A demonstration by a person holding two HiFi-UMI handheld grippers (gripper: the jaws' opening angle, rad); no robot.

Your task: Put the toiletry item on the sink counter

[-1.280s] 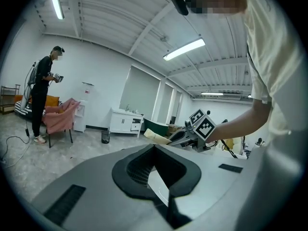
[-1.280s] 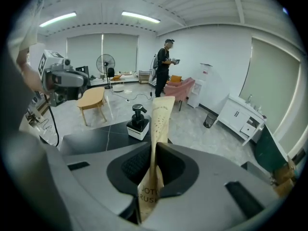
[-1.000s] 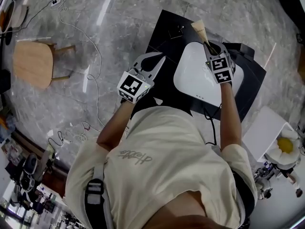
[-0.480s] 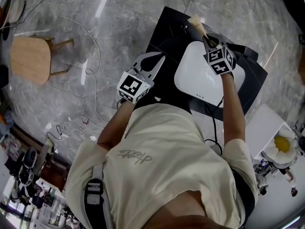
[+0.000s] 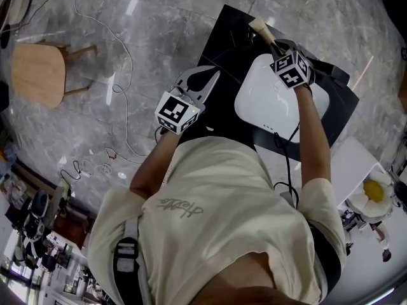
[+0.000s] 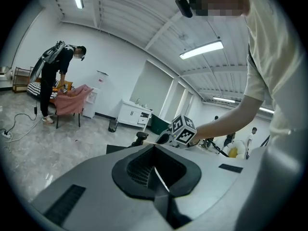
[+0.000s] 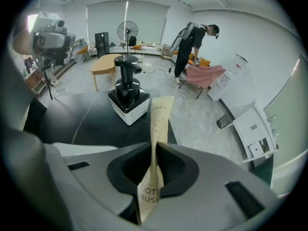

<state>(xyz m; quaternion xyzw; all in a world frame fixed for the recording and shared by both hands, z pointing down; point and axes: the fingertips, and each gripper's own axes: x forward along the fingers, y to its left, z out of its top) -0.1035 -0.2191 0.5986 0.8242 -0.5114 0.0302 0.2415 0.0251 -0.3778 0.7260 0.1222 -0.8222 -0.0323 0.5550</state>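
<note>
Right tool (image 7: 155,146) grips toothbrush packet (image 7: 160,117) above counter (image 7: 72,121).

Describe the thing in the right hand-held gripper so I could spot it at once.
Find the black counter with the white basin set in it. At the basin's far edge the right hand-held gripper pinches a thin tan paper packet; unlike the squat black-and-white block nearby, it is flat, pale and printed.

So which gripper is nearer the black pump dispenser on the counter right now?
Right. The right gripper, shut on the toothbrush packet, points at the pump dispenser, which stands close ahead. The left gripper hangs at the counter's left edge, farther off.
</note>
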